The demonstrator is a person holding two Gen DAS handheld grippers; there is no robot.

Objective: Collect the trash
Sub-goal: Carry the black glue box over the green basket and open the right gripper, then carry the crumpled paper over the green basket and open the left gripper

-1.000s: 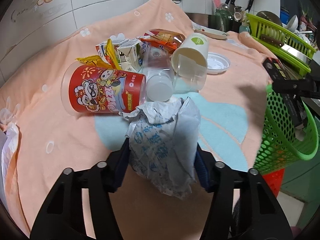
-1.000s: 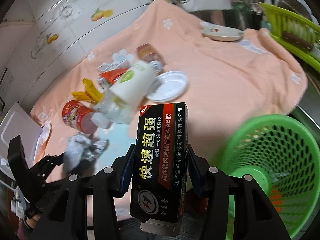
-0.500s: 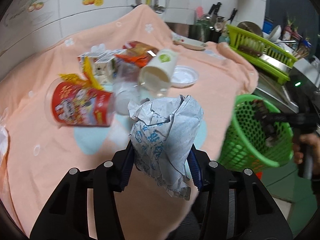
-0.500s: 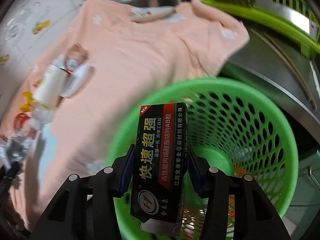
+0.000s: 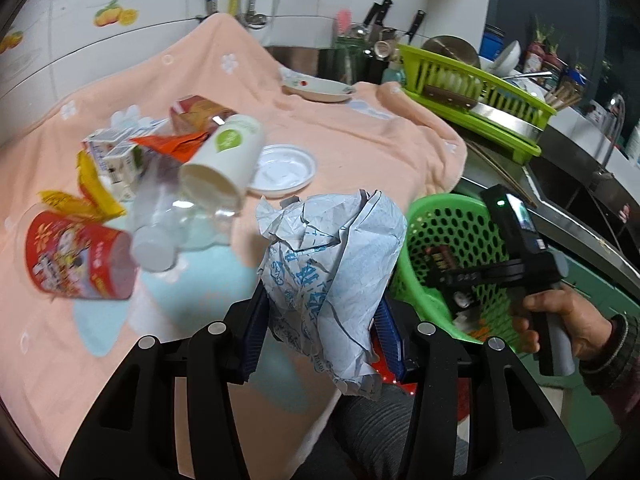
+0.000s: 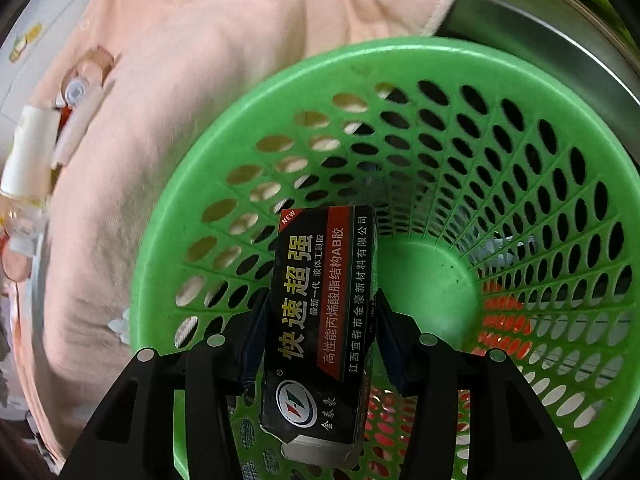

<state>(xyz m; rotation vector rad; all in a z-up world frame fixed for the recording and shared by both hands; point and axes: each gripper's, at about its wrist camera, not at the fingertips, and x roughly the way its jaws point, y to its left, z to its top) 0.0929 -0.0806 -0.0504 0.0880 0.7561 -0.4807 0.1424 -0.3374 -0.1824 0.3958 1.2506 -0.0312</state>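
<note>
My left gripper (image 5: 320, 320) is shut on a crumpled white paper wrapper (image 5: 332, 264) with blue print, held above the table's front edge, left of the green mesh basket (image 5: 448, 216). My right gripper (image 6: 320, 320) is shut on a black glue box (image 6: 320, 320) with yellow lettering, held inside the mouth of the green basket (image 6: 400, 64). In the left wrist view the right gripper (image 5: 452, 276) reaches into the basket. Trash lies on the peach cloth: a red snack cup (image 5: 76, 260), a white paper cup (image 5: 224, 156), a clear bottle (image 5: 160, 220), milk cartons (image 5: 116, 156), a white lid (image 5: 280, 172).
A peach towel (image 5: 340, 128) covers the table. A plate (image 5: 316, 88) sits at its far edge. A green dish rack (image 5: 476, 96) and steel counter stand at right. Something red (image 6: 504, 320) shows under the basket. Tiled wall behind.
My right gripper has carried the black box from beside the table into the basket's mouth. My left gripper has lifted the paper wrapper and swung right toward the basket.
</note>
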